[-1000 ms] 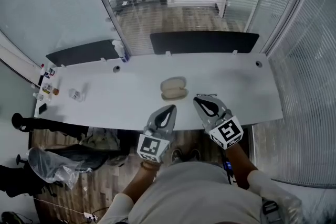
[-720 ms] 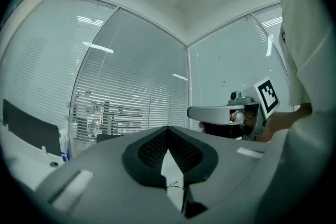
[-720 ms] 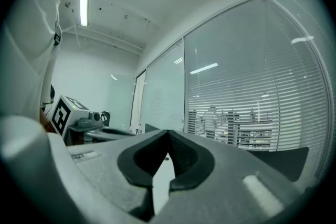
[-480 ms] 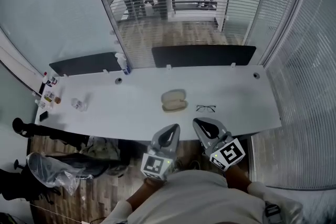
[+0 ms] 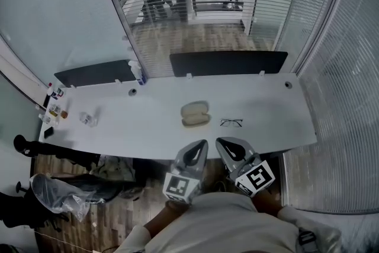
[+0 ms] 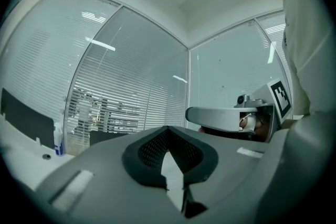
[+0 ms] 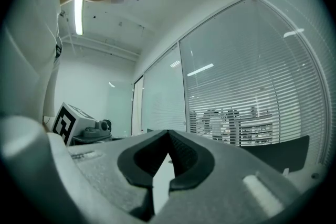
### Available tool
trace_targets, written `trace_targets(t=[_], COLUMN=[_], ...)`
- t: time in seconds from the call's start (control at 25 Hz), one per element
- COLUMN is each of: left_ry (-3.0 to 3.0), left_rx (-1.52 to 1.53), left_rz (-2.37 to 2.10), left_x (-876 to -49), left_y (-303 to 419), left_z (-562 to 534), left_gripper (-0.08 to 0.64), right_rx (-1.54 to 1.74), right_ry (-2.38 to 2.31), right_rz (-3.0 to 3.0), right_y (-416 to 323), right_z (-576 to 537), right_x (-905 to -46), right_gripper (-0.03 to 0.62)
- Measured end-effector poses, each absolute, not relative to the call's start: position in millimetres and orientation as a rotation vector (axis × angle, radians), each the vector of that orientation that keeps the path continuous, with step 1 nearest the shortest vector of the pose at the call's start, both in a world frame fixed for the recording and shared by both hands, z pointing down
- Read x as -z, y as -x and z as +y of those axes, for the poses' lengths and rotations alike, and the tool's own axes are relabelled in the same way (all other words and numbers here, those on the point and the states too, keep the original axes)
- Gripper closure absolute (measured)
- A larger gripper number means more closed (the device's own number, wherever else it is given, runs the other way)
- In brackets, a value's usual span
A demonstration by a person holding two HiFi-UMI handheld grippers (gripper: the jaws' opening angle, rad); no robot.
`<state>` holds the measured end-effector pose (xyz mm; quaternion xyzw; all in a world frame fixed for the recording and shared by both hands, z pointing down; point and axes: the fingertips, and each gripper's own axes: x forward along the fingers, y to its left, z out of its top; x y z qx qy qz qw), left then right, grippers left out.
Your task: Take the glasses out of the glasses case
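Change: both tools have pulled back off the counter [image 5: 272, 109] toward the body. A second ago they sat over its near edge, the right one close to the glasses. Now both hang short of the edge, on the near side of the case [image 5: 195, 114].

Left tool [image 5: 200, 146]: clenched, nothing in it. Right tool [image 5: 222, 145]: same, clenched and empty.

Glasses [image 5: 231, 122] lie flat on the counter just right of the case, not touching it. So the glasses are out, and I'd call the task done; the pull-back looks like a retreat, not a reach. Case reads as two ovals, can't tell if the lid is up.

Count:
- 1 case
- 1 pair of glasses
- 2 tools
- 2 dark panels, far-left [image 5: 95, 73] and behind [image 5: 228, 62] the case
- 1 spray bottle [image 5: 137, 73], far-left of the case
- cluster of small items well left of the case, too small to count
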<state>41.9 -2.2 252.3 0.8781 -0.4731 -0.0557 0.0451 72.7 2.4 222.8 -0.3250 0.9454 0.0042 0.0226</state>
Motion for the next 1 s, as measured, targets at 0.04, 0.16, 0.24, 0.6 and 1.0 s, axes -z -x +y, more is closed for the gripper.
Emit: trace_targets(t=[0.04, 0.16, 0.24, 0.6, 1.0], left_ry=[-2.679, -2.660, -2.661, -2.668, -2.665], left_rx=[0.166, 0.164, 0.164, 0.156, 0.161], left_rz=[-1.445, -1.454, -1.462, -1.457, -1.432], left_x=[-253.8, -262.2, -264.3, -259.9, -254.9], left_y=[-41.8, -39.1, -36.6, -35.2, -40.4], left_z=[-2.9, -3.9, -5.1, -11.8, -11.4], left_gripper=[0.557, 0.557, 0.557, 0.557, 0.557], right_rx=[-0.020, -0.023, -0.021, -0.012, -0.015], right_ry=[1.004, 1.012, 1.018, 1.022, 1.019], right_rz=[2.932, 2.931, 2.928, 2.918, 2.920], right_y=[-72.8, -74.1, -74.2, -73.3, -75.1], right_z=[1.8, 0.5, -0.6, -5.9, -5.5], right_x=[-222.9, -222.1, -222.5, -222.7, -220.9], right_gripper=[0.592, 0.592, 0.592, 0.592, 0.592])
